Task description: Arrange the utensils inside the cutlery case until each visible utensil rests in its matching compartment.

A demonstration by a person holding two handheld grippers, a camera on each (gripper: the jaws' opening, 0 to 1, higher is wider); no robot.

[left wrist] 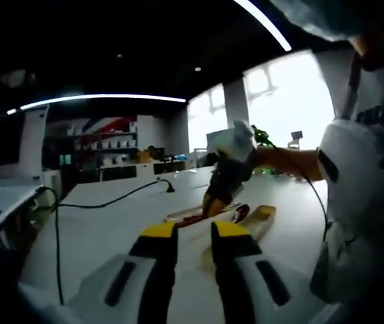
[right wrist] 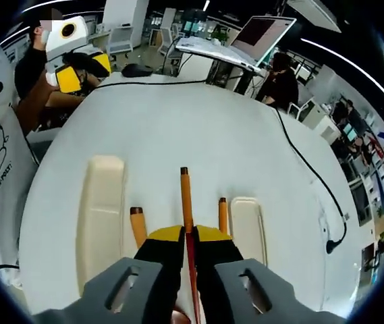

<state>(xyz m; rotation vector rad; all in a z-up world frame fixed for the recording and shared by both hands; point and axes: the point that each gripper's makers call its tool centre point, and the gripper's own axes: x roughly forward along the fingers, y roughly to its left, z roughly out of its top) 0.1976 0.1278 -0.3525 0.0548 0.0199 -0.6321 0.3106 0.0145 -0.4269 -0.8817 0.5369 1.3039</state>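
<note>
1. In the right gripper view the right gripper [right wrist: 186, 243] rises from 6 o'clock, jaws closed on a thin stick [right wrist: 187, 202] with an orange end that runs on toward 12.
2. Just past the jaws, two more orange-tipped handles lie either side: one [right wrist: 138, 226] at 9 o'clock of the stick, one [right wrist: 223, 214] at 3.
3. Flanking them are two cream case halves, a long one [right wrist: 102, 209] at 9 and a shorter one [right wrist: 249, 226] at 3, all on the white table [right wrist: 198, 121].
4. By my guess the stick is light, stiff and slick, so it may pivot; a grip nearer its middle would steady it.
5. In the left gripper view the left gripper [left wrist: 195, 236] hangs above the table, jaws nearly together and holding nothing.
6. Farther off, at 12 to 1 o'clock, the other gripper [left wrist: 212, 202] tips down onto the utensils.
7. A black cable [right wrist: 306, 169] trails across the far table.
</note>
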